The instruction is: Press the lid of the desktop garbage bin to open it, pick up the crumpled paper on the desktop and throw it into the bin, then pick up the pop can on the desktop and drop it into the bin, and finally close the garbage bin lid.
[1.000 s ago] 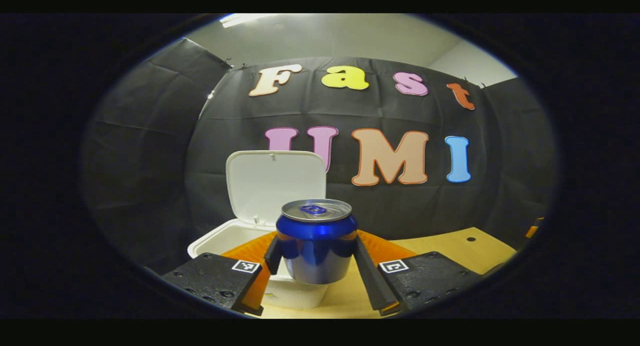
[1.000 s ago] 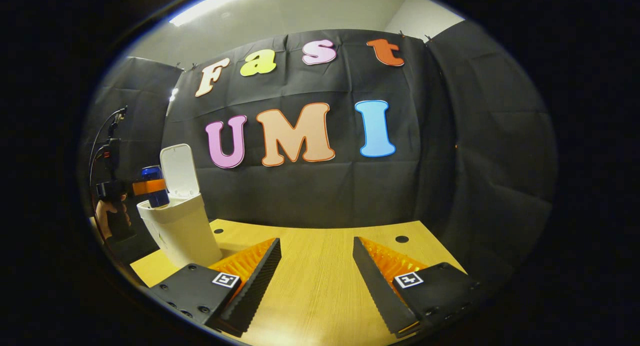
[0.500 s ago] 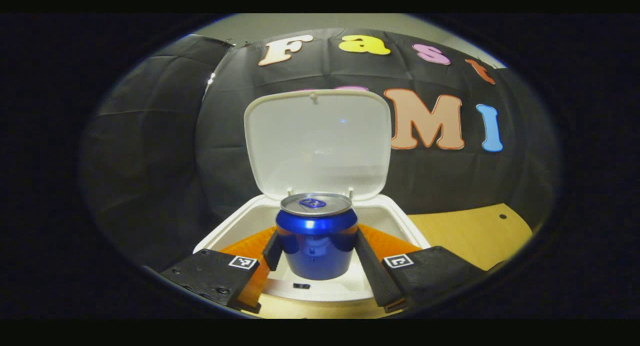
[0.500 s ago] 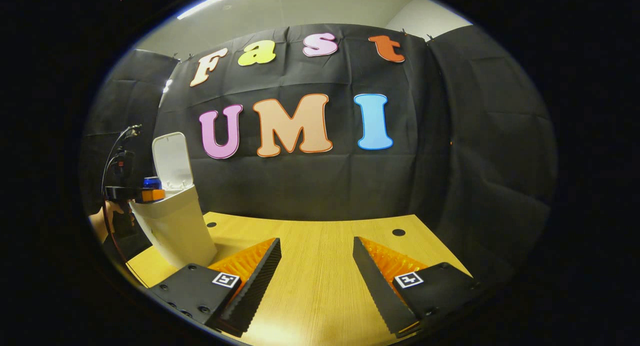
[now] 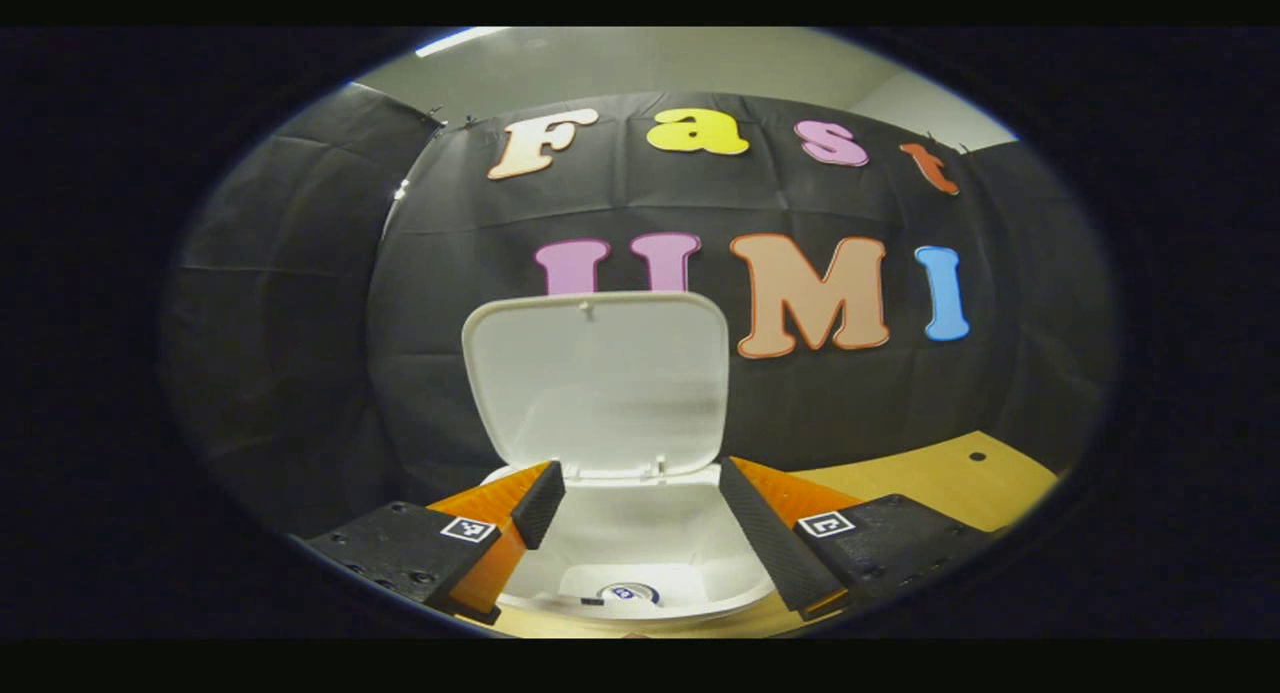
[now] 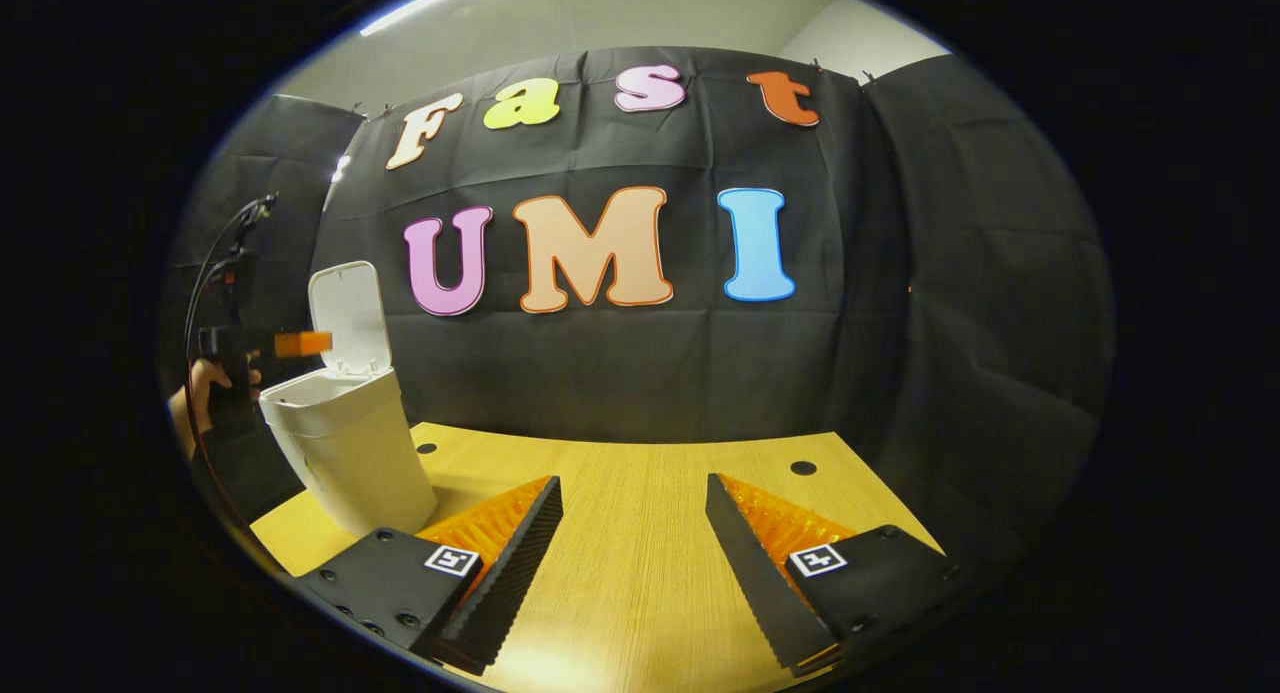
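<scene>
My left gripper (image 5: pixel 632 498) is spread wide, holding nothing, hovering above the open bin (image 5: pixel 640 563). The can (image 5: pixel 628 593) lies down inside the bin, below and between my fingers, top end facing up. The white lid (image 5: pixel 598 381) stands upright just behind the gripper, nothing between the fingers and the bin's mouth. My right gripper (image 6: pixel 634 523) is also wide and empty, low over the wooden tabletop (image 6: pixel 630 573), well apart from the bin (image 6: pixel 345 448) at its far left, where a hand (image 6: pixel 200 388) holds the left gripper (image 6: pixel 300 344) over the rim.
</scene>
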`<state>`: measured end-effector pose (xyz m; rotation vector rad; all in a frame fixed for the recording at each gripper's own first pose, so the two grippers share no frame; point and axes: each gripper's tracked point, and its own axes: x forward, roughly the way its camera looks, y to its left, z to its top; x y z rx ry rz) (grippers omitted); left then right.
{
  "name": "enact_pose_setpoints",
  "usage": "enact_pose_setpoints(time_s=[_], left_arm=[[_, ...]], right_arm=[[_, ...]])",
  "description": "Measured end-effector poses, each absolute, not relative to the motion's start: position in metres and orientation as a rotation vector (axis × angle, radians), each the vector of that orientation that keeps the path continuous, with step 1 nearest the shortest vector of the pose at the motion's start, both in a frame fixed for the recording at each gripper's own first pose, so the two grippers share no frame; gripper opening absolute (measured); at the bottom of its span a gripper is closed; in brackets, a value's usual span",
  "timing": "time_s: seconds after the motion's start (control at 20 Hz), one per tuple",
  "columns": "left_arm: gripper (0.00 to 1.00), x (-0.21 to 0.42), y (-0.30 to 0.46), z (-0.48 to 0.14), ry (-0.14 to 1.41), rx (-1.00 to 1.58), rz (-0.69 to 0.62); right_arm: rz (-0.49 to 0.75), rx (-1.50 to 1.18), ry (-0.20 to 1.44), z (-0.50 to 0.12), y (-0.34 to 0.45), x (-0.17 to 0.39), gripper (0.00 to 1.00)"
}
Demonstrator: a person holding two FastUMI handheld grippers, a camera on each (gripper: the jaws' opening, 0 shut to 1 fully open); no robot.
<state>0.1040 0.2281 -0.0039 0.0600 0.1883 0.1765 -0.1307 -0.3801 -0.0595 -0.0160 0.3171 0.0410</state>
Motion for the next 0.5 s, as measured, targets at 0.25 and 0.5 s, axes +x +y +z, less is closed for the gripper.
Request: enact_pose_setpoints(time_s=[0.25, 0.5], left_arm=[[0.93, 0.139, 0.238, 0.076, 0.067, 0.083, 0.176], [0.93, 0.181, 0.248, 0.115, 0.036, 0.069, 0.130]], right_arm=[[0.031, 0.010, 0.315, -0.061, -0.388, -0.136, 0.96], [-0.004, 0.045, 0.332, -0.068, -0.400, -0.145, 0.96]])
